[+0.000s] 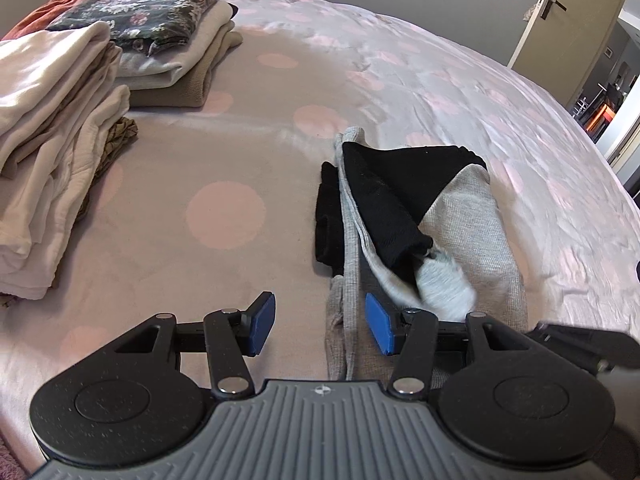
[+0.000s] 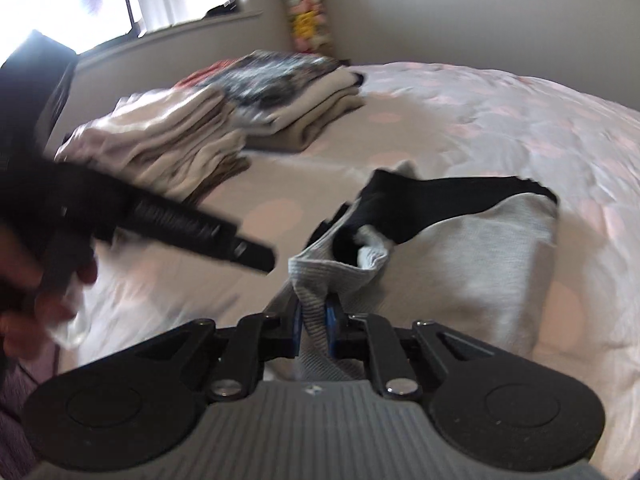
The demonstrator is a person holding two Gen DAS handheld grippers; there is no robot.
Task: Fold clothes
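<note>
**Right gripper clamped on grey garment; left gripper standing open above the bed**

Task item: a light grey ribbed-knit garment with black panels (image 1: 460, 216) lies partly bunched on the bed, right of centre in the left wrist view. Its black part is draped over the grey body, and a narrow black fold sits against its left edge. A pale blurred patch shows near the garment's lower end; what it is cannot be told.

Right gripper (image 2: 316, 318): jaws drawn close together with a gathered fold of the grey knit pinched between the blue pads — a firm grip on the cloth. The fold rises from the pads toward the garment's black part.

Left gripper (image 1: 320, 322): jaws stand well apart, blue pads (image 1: 262, 320) bare. A strip of grey fabric lies below the gap, nearer the right-hand pad, but neither pad presses on it. In the right wrist view this tool appears as a dark blurred shape at left, with a person's hand (image 2: 36, 280) around its handle.

Surroundings: a pale grey bedspread with pink dots (image 1: 224, 216) covers the bed. Two piles of folded clothing rest at its far left — a cream stack (image 1: 52, 128) nearer, and behind it a beige stack topped by a dark floral piece (image 1: 140, 12). A tan door (image 1: 556, 16) stands open at upper right.
</note>
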